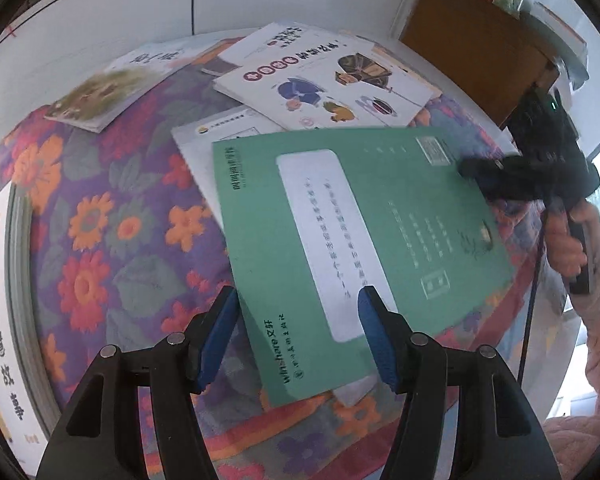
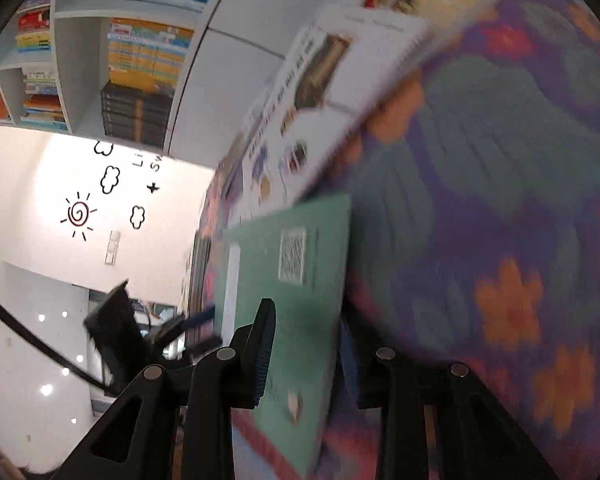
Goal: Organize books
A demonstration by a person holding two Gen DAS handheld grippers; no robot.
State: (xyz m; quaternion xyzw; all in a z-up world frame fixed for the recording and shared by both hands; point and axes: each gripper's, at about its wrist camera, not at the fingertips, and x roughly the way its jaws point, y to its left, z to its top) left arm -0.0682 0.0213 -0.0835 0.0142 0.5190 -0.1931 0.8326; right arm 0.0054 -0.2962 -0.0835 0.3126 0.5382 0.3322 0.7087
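A green book (image 1: 360,240) lies across a white book (image 1: 204,140) on the flowered cloth (image 1: 112,220). My left gripper (image 1: 300,320) hangs open above the green book's near corner, blue pads wide apart and not touching it. My right gripper (image 1: 472,168), held by a hand (image 1: 568,240), reaches the book's right edge by the QR code. In the right wrist view that edge of the green book (image 2: 300,280) runs between the jaws of my right gripper (image 2: 306,344), which stand apart with a gap beside the thin book. The view is blurred. The left gripper (image 2: 196,328) shows beyond.
A white book with cartoon figures (image 1: 324,80) and an olive-covered book (image 1: 96,96) lie at the back of the cloth. A thick book (image 1: 0,300) sits at the left edge. A brown wooden cabinet (image 1: 472,48) stands back right. A bookshelf (image 2: 140,60) full of books lines the wall.
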